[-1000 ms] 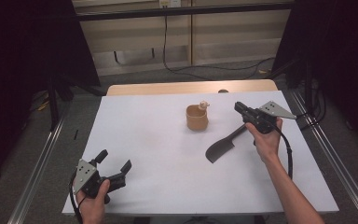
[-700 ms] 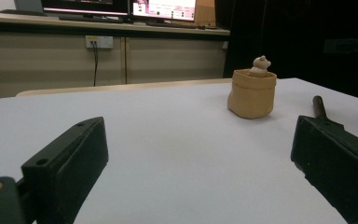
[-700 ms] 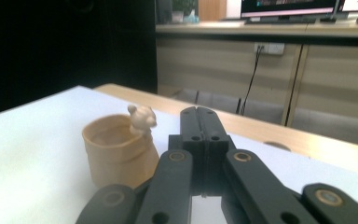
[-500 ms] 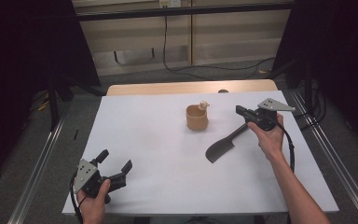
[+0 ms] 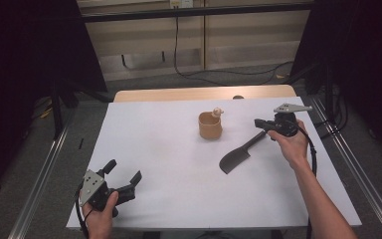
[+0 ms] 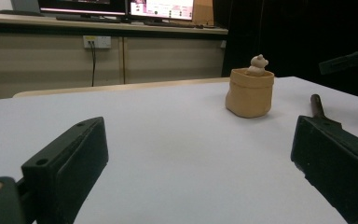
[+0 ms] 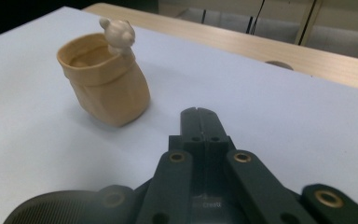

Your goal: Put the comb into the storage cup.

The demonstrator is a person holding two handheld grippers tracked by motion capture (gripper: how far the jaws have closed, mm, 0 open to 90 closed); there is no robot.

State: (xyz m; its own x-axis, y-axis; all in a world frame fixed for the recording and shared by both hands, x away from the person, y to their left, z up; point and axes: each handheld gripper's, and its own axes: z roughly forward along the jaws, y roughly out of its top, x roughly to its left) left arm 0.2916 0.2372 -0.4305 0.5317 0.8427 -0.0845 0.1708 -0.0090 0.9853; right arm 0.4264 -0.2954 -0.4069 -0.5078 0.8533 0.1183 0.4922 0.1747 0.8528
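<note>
- In the right gripper view the right gripper [image 7: 199,114] has its jaws pressed together with nothing between them; a dark ridged blade [image 7: 51,207] lies under it at the lower left of the frame.
- The high view shows what that close view cuts off: the whole dark cleaver [image 5: 238,155] lying slantwise right of centre, its handle end just below the right gripper [image 5: 259,123], which is not clamped on it.
- The tan pouch [image 5: 210,125] with a small bear figure [image 5: 218,111] on its rim stands upright just left of that gripper, apart from the cleaver.
- The left gripper [image 5: 125,175] sits at the lower left, near the front edge of the white table [image 5: 154,149], jaws wide apart and empty.
- Its own view looks between those jaws across bare tabletop to the pouch [image 6: 250,92] at upper right.
- Open white surface spans the middle and left; a wooden strip [image 5: 179,94] borders the far edge.
</note>
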